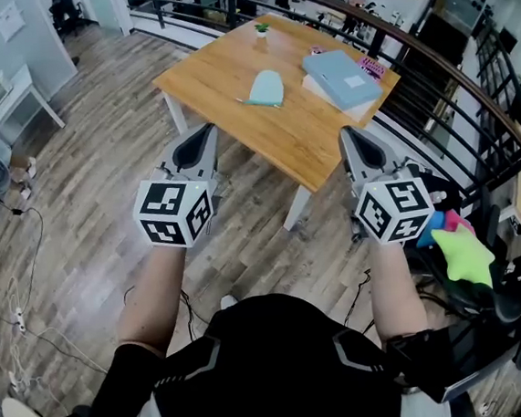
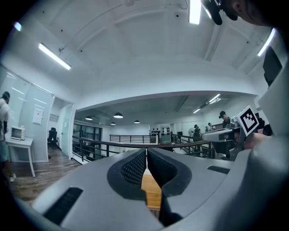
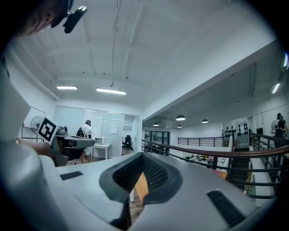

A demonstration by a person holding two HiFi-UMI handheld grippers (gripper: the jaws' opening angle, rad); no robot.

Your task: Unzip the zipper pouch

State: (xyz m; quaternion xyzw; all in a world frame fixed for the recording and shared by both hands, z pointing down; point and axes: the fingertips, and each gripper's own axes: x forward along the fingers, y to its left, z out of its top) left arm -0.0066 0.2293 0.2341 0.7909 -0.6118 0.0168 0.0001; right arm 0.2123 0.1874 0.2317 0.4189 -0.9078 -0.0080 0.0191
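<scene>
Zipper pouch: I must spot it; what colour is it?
The zipper pouch is pale mint green; clearest in head view.

Ahead of me: one wooden table (image 1: 220, 69) with white legs, standing on a plank floor (image 1: 83, 174). On its top I count a pale teal zipper pouch (image 1: 265, 89) near the middle, a small potted plant (image 1: 262, 30) at the far edge, a blue folder (image 1: 340, 78) at the right end, and a pink item (image 1: 372, 67) just beside the folder.

The pouch (image 1: 265, 89) is mint-green, the folder (image 1: 341, 78) light-blue, the table (image 1: 220, 74) honey-brown wood-grain.
</scene>
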